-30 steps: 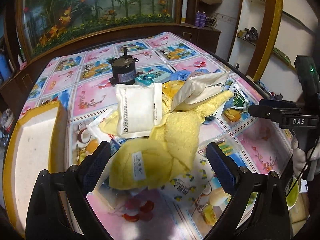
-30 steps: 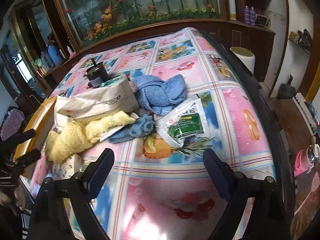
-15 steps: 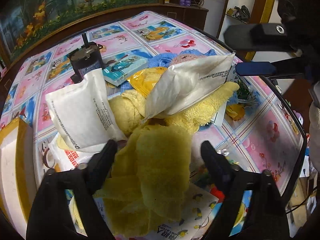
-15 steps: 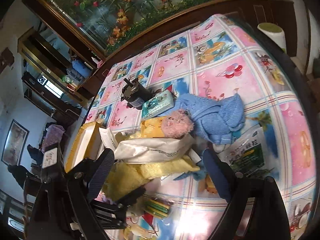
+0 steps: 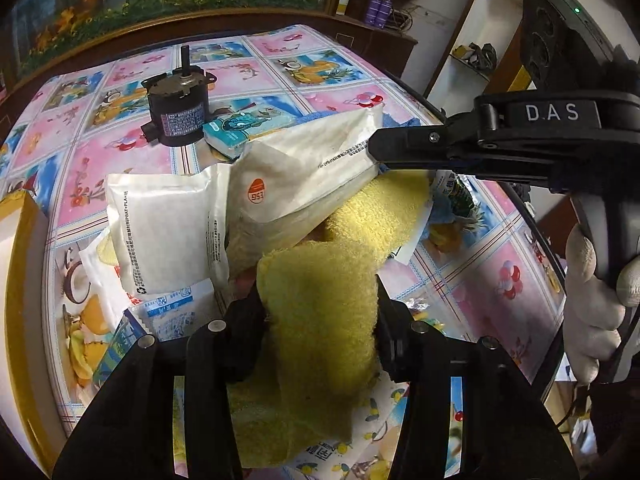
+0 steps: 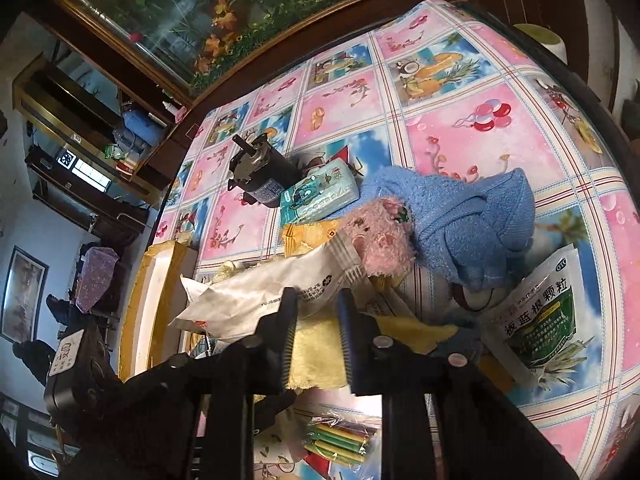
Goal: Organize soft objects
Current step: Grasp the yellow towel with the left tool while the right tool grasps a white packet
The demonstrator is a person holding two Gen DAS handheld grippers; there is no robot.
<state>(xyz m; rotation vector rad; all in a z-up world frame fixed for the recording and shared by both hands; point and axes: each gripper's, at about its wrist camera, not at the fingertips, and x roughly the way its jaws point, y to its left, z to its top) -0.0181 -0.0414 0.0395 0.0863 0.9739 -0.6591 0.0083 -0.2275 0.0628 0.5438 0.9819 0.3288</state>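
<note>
Left claw point(image 5: 320, 300) closing around yellow towel point(image 5: 320, 320), right claw point(image 6: 316, 312) pinching white pouch point(image 6: 272, 296)

Non-task clutter: black cylindrical motor point(image 5: 179, 114) with a shaft on top stands upright on the cartoon-print tablecloth point(image 5: 120, 148). Teal tissue pack point(image 6: 319, 197) lies just beside it, touching. Green medicine granule sachet point(image 6: 544, 316) sits at the right table edge. Pack of coloured sticks point(image 6: 340, 442) lies at the near edge. Yellow-rimmed white foam box point(image 6: 150, 308) on the left. Flower-painted glass panel point(image 6: 192, 12) behind the table; two purple bottles point(image 5: 380, 8) on the sideboard.
</note>
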